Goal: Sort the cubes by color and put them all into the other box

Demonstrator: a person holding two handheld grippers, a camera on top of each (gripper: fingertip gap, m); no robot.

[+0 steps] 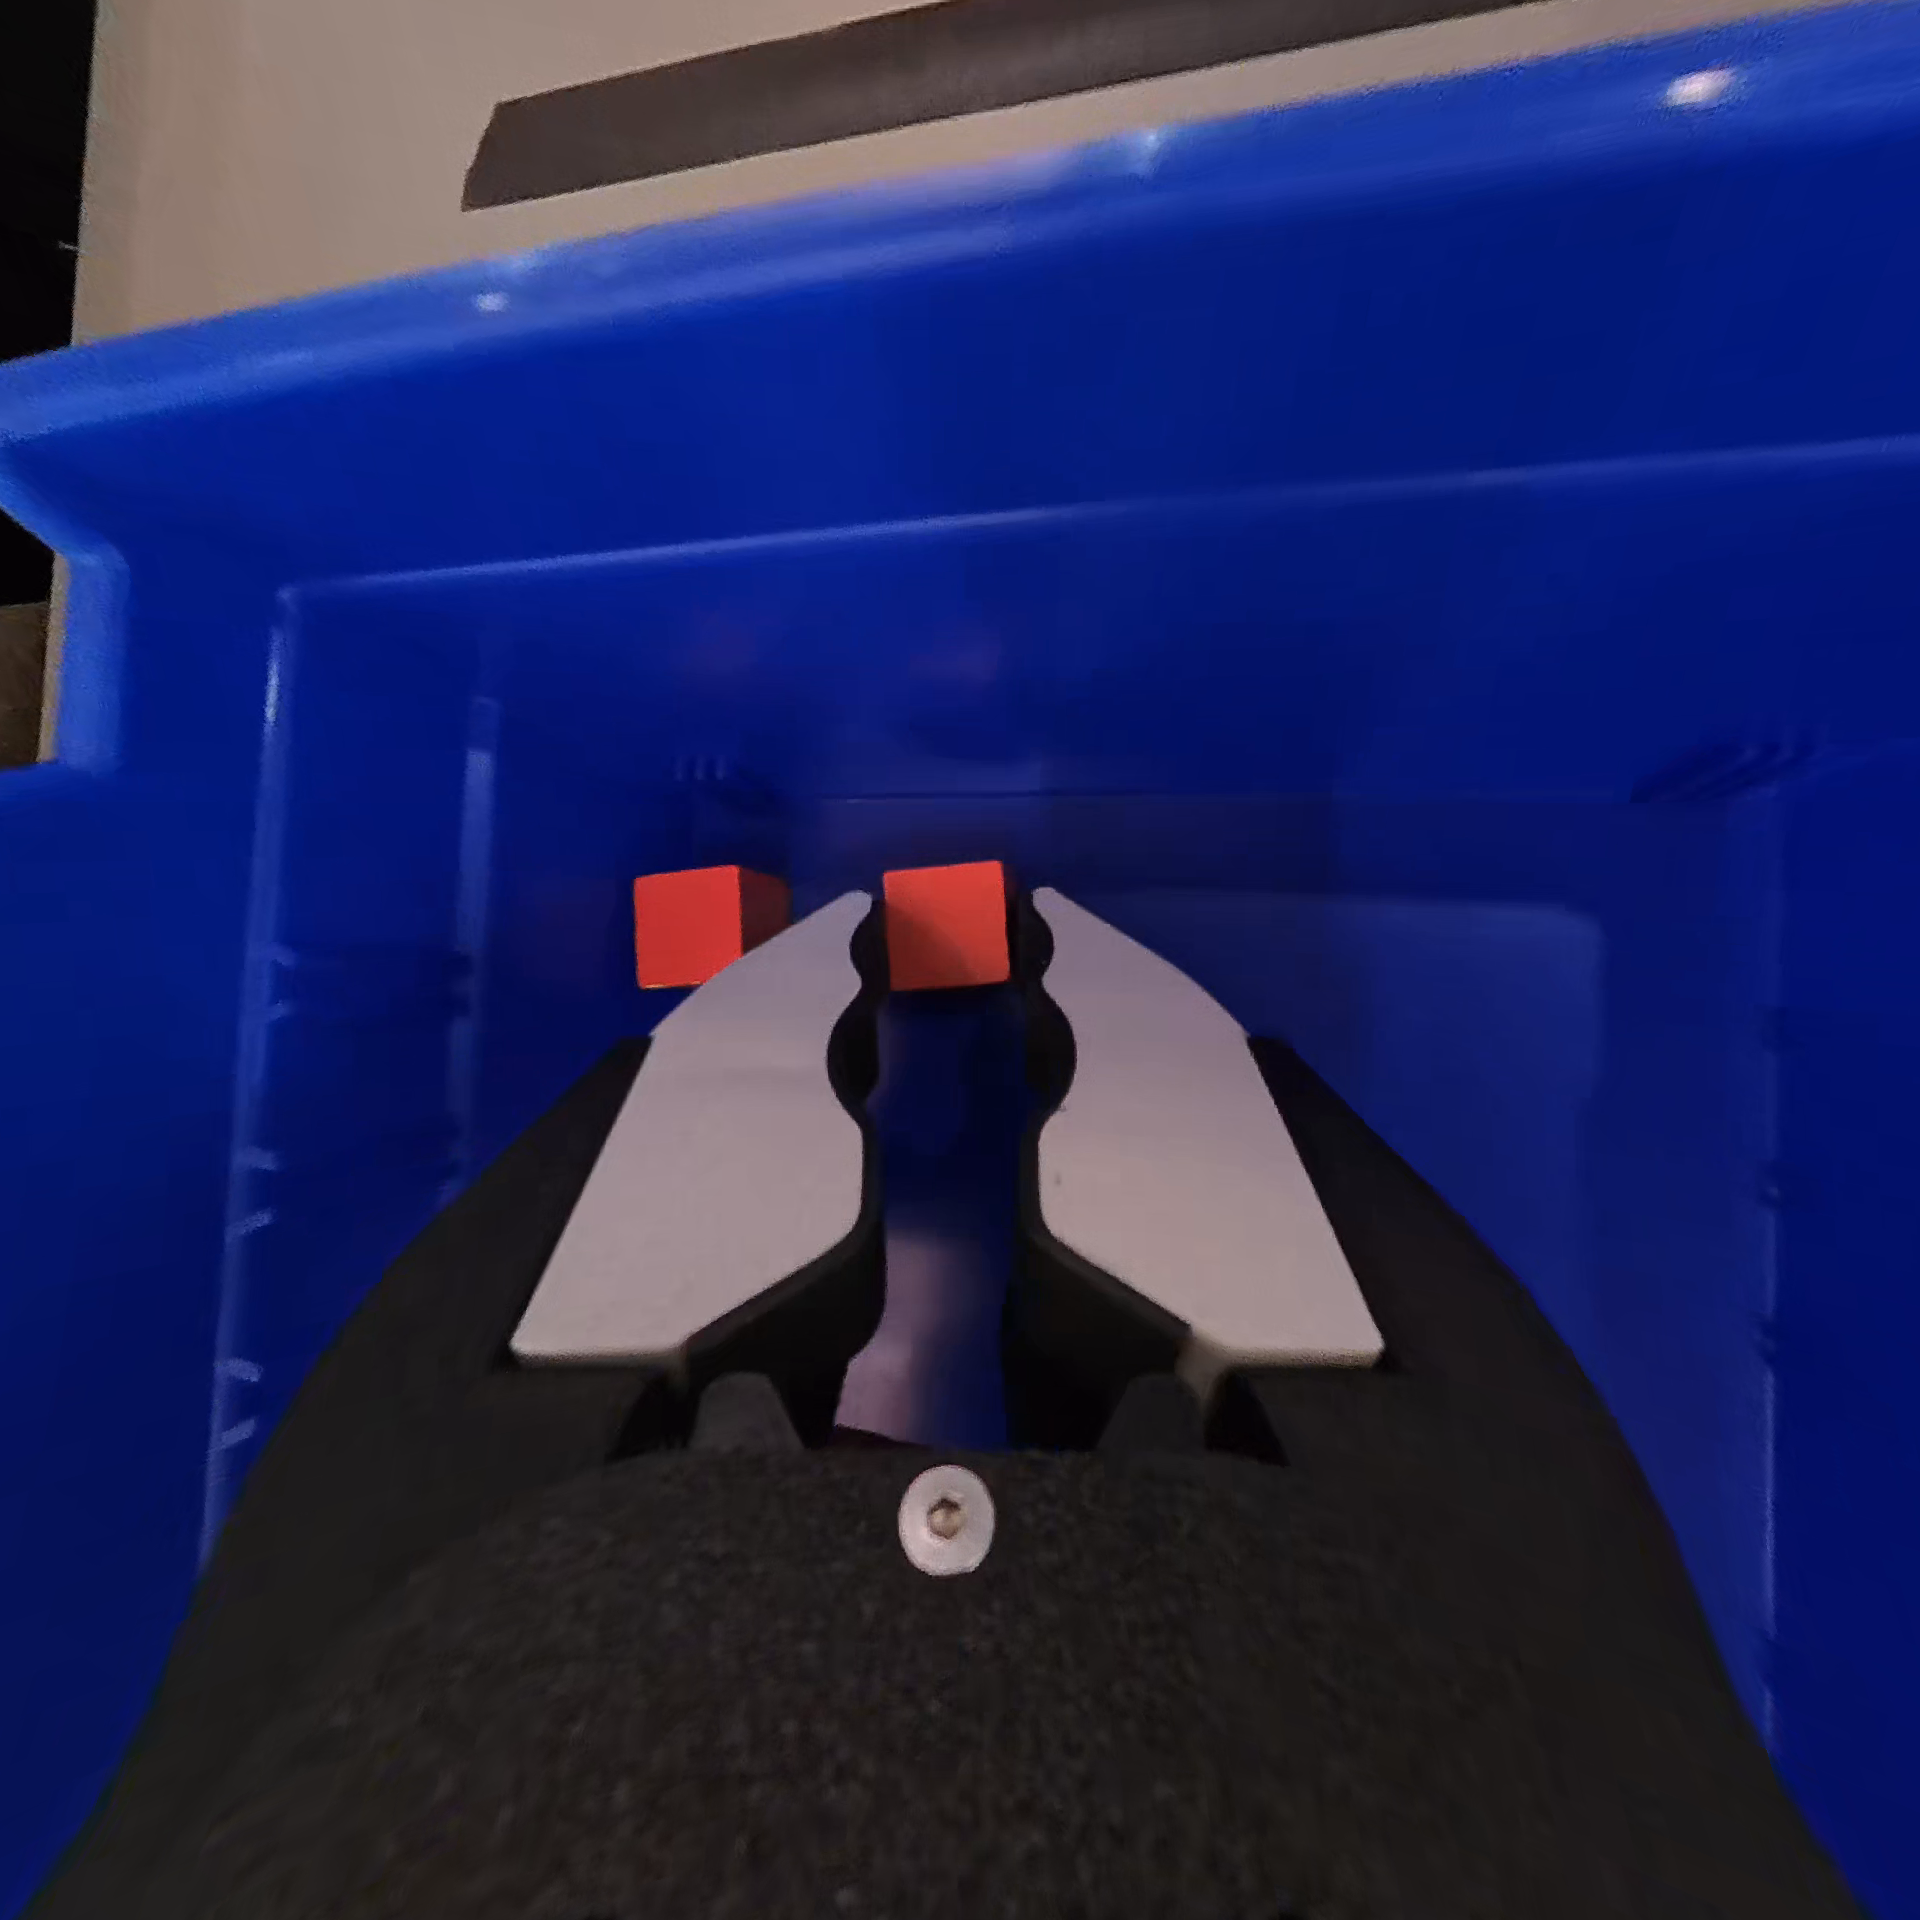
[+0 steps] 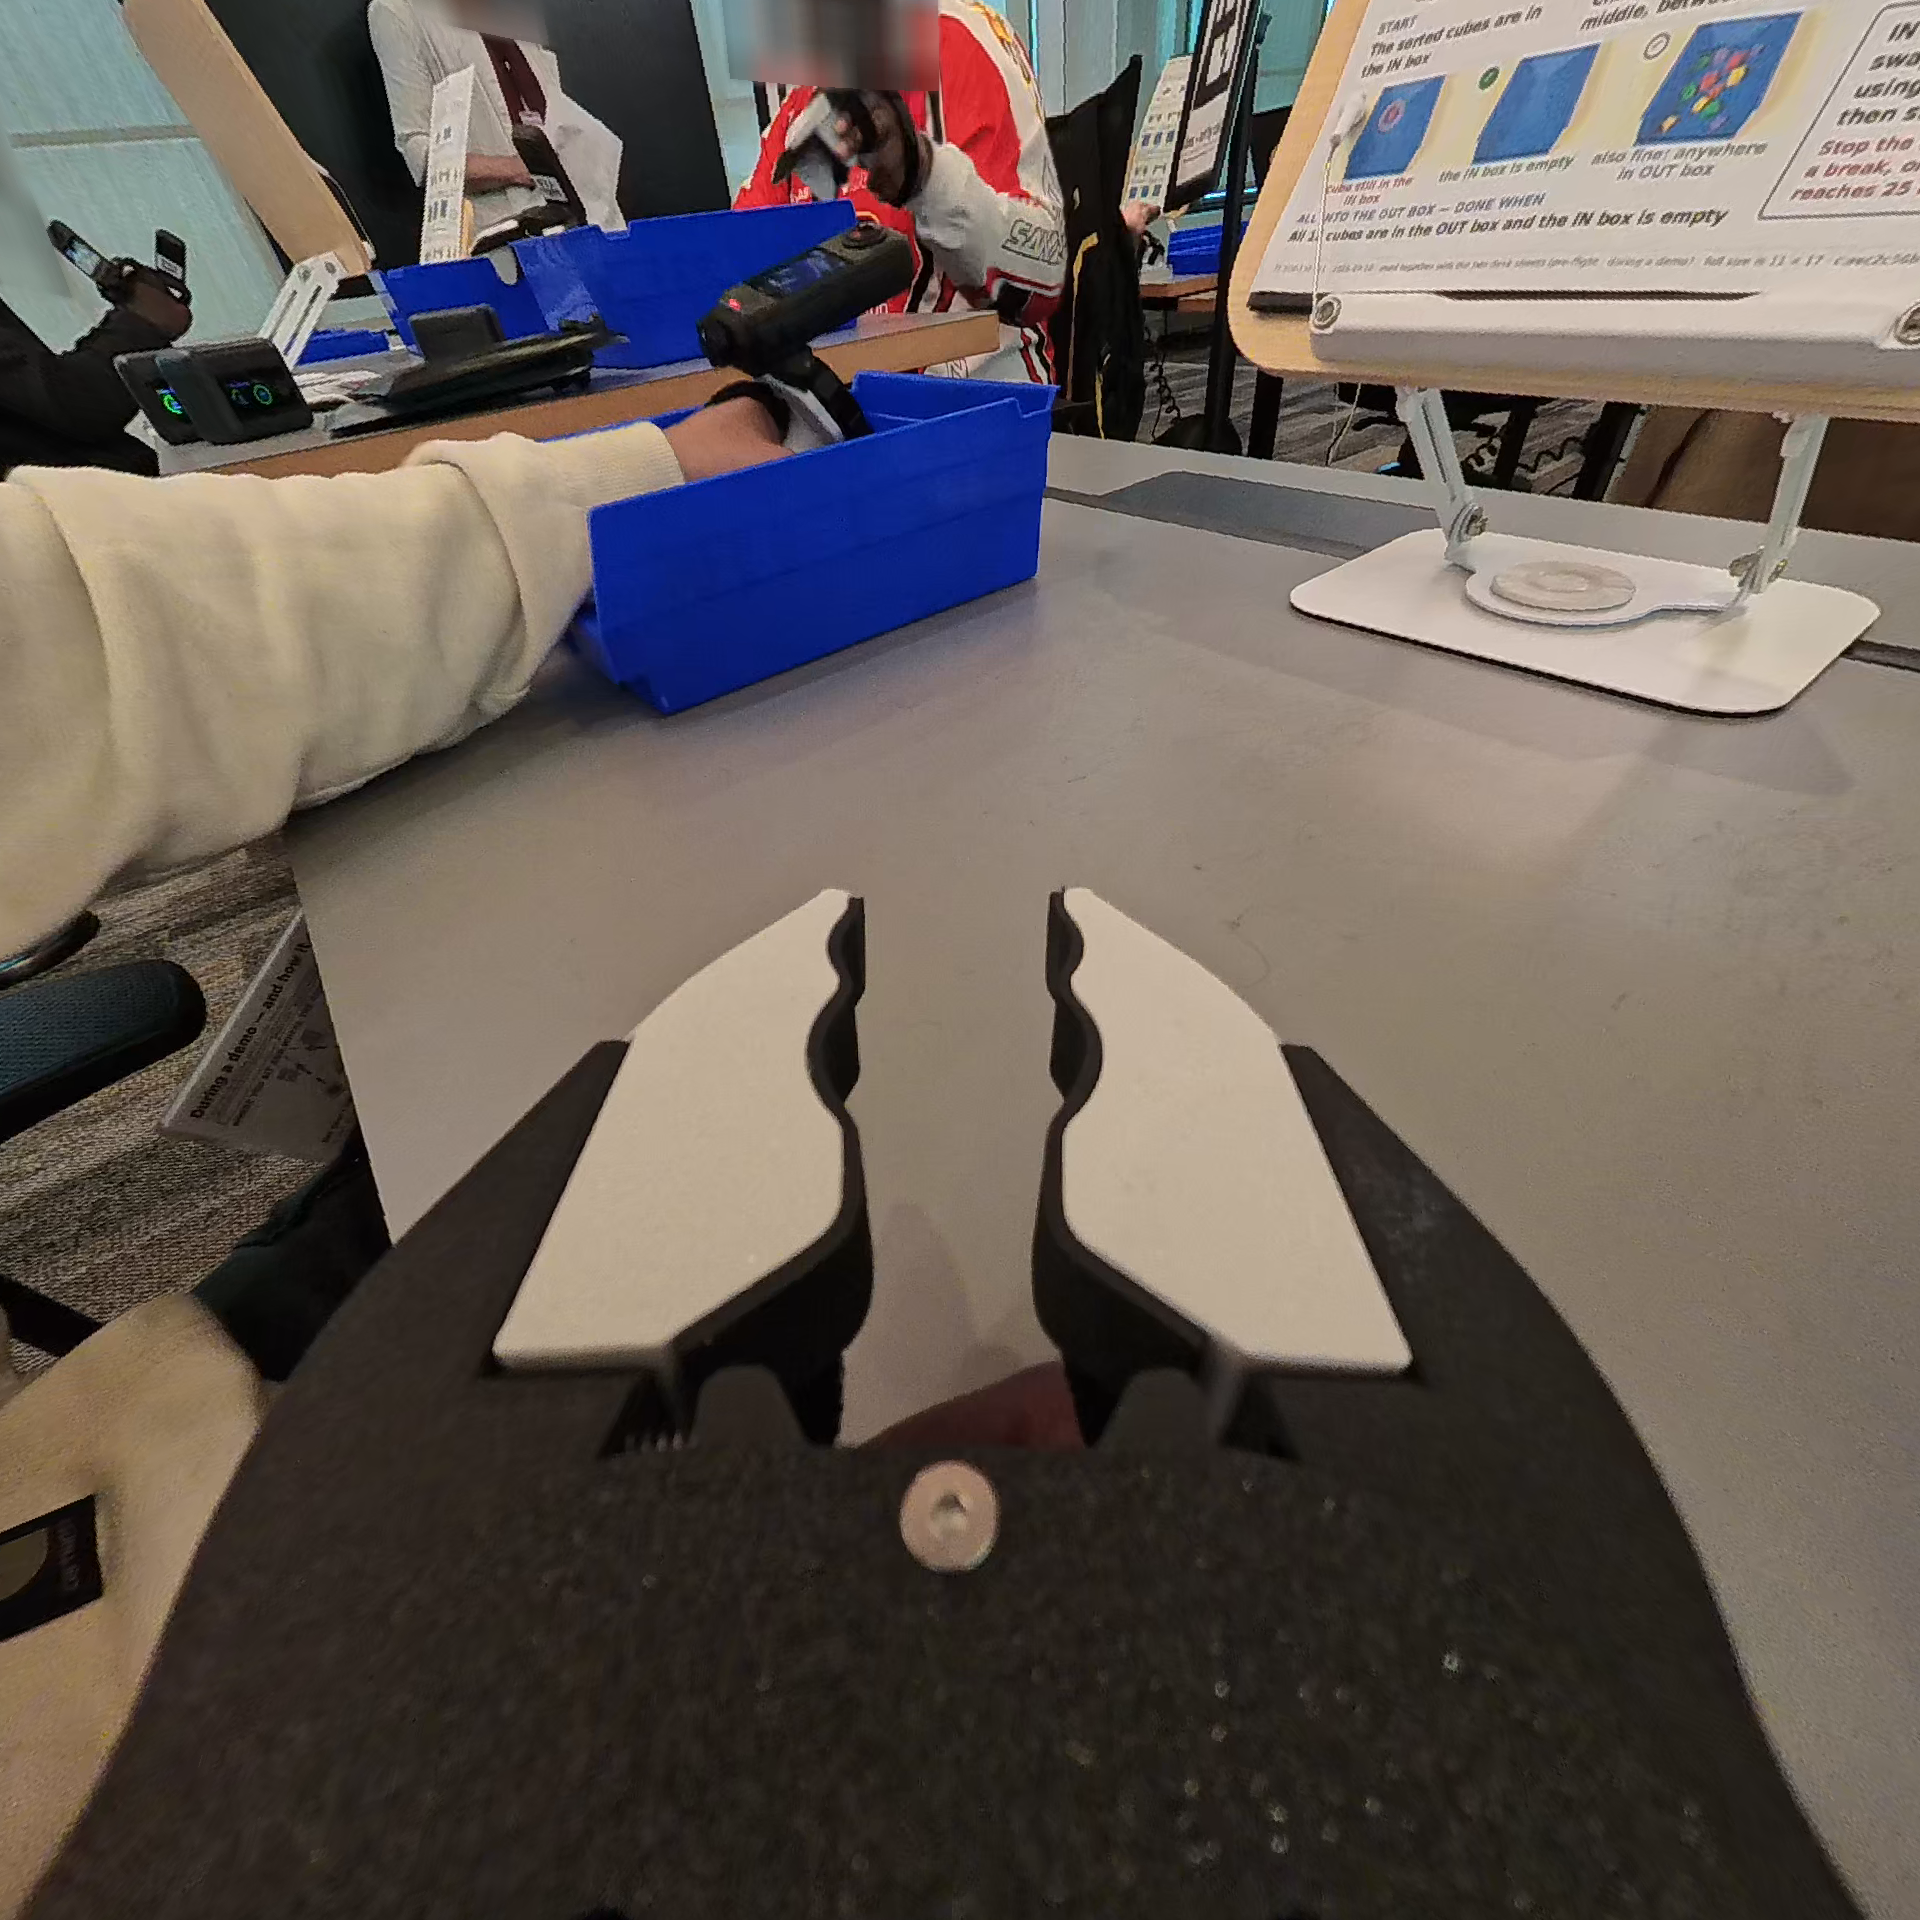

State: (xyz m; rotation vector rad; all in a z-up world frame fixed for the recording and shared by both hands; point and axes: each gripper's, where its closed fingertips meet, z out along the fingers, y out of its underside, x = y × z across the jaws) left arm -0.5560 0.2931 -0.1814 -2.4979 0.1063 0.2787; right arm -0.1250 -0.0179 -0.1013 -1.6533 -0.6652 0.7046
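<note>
We judge the move turns on this: inside the blue bin [image 1: 1351,644] our left gripper [image 1: 948,925] has its fingers narrowed onto 1 red cube [image 1: 945,925], a second red cube [image 1: 691,925] just left, while the right gripper [image 2: 954,935] hangs half-spread, holding nothing, over the bench [image 2: 1351,883].

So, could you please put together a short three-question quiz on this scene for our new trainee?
1. True or false: the left gripper holds a red cube between its fingertips inside the blue box.
2. How many red cubes show in the left wrist view?
3. The right gripper is: A) shut on a cube, B) open over the grey table, C) inside a box.

Key: 1 true. 2 two; the second red cube sits just left of the held one. 3 B.
</note>
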